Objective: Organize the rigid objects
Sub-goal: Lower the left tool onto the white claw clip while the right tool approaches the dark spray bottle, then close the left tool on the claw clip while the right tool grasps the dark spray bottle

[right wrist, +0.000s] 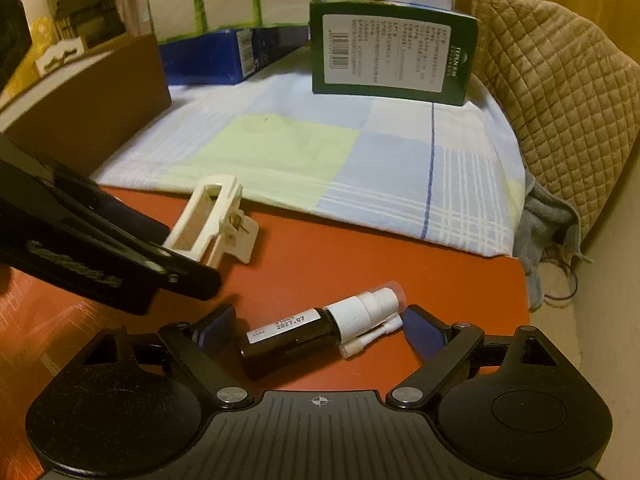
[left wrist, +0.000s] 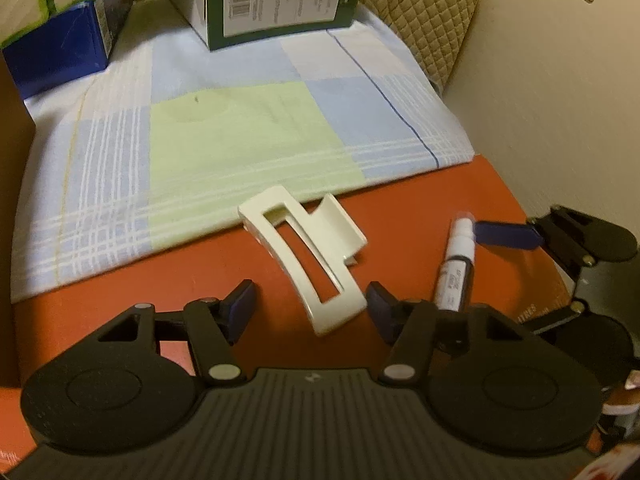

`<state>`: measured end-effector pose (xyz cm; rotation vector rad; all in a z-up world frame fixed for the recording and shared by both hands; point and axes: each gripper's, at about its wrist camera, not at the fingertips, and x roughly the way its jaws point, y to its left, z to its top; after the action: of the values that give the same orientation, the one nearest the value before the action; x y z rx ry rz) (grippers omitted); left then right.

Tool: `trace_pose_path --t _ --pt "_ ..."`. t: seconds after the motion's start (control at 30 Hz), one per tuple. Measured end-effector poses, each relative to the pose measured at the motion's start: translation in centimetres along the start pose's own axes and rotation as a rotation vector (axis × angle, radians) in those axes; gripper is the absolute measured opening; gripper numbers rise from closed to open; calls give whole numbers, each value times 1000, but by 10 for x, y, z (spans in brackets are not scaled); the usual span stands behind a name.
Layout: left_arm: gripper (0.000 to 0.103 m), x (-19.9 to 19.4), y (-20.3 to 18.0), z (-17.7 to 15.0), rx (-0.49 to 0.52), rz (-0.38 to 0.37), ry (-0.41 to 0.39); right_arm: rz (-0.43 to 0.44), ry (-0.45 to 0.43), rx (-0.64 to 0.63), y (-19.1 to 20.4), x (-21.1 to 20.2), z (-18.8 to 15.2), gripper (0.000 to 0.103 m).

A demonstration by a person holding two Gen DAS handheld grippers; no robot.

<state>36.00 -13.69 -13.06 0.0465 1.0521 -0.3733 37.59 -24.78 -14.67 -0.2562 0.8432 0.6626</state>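
Now both grippers are lowered over the red tabletop (left wrist: 224, 256), each set wide apart and holding nothing. Best close squarely across the narrow width, keeping the pads level so nothing skids. The right gripper (right wrist: 319, 326) straddles a small spray bottle (right wrist: 308, 330) lying on its side, cap toward the right pad. The left gripper (left wrist: 310, 300) has the near end of a white hair clip (left wrist: 308, 256) between its fingers, the rest reaching toward the checked cloth (left wrist: 240, 128) beyond.
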Motion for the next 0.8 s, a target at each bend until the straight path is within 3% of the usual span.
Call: trace_pose_path --t 0.1,0.2,0.43,0.8 --pt "30 -1 3 -1 34 10 -17 -9 -6 7 4 -3 -2 84" --pt "27 -4 9 -5 62 18 -20 -9 -10 9 10 -6 -5 83" --pt "27 -23 29 -28 80 40 -23 21 -5 -25 31 -10 -12 83" --pt "26 -70 65 -89 -4 72 -14 45 15 -31 63 -22 -25 83"
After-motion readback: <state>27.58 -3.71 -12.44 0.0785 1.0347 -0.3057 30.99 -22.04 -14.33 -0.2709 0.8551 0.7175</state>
